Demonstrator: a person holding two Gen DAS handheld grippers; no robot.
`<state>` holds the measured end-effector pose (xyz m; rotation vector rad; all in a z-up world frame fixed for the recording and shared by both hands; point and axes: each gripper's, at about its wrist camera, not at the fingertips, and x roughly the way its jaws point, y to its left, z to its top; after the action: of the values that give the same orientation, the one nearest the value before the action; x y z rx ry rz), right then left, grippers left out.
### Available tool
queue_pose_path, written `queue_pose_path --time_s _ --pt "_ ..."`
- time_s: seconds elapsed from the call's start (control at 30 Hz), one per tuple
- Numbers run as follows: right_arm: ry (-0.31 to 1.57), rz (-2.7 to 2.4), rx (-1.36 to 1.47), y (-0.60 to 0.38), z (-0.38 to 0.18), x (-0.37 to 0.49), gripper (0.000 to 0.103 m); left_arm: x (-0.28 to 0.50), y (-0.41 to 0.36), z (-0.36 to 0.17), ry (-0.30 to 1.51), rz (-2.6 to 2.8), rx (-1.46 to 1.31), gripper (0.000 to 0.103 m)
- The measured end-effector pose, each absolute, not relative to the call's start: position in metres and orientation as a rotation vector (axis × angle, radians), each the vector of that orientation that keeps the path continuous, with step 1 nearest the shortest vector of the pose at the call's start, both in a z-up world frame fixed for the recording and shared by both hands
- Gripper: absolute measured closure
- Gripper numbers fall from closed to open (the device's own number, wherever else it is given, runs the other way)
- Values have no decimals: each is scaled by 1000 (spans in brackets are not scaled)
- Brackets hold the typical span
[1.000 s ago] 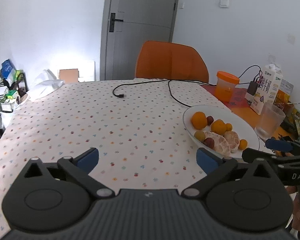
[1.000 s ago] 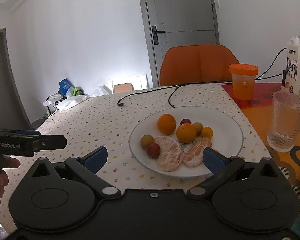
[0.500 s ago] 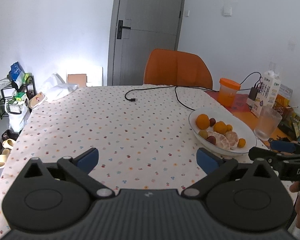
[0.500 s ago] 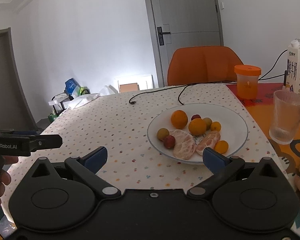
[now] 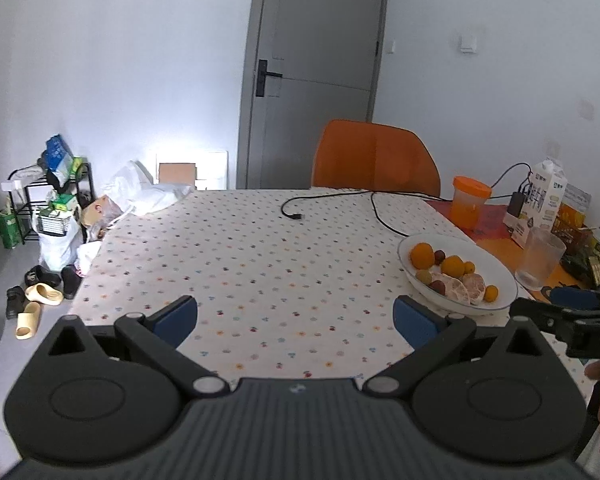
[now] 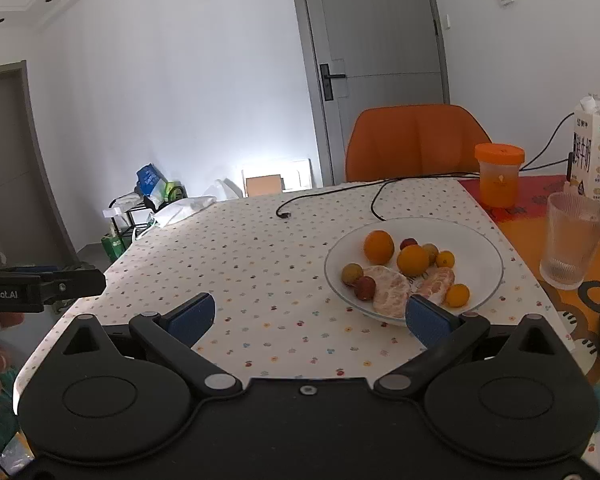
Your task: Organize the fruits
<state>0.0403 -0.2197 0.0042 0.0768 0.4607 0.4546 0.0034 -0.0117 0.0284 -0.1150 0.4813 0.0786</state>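
A white plate sits on the dotted tablecloth and holds two oranges, peeled citrus halves, small yellow fruits and dark red ones. My right gripper is open above the table's near edge, its right pad just before the plate's near rim. My left gripper is open over bare cloth, left of the plate. Both are empty.
A ribbed glass, an orange-lidded cup and a milk carton stand at the right. A black cable lies across the far cloth. An orange chair is behind the table. Shoes and bags lie on the floor, left.
Both grippers have drawn back and risen from the table, so the plate looks smaller and farther away. Both stay open and empty.
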Motion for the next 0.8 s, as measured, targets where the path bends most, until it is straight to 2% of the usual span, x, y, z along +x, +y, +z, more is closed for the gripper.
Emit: queue_pose_path --time_s 0.8 --pt "435 507 43 -213 24 -14 0 -51 -4 39 443 99 -92 0"
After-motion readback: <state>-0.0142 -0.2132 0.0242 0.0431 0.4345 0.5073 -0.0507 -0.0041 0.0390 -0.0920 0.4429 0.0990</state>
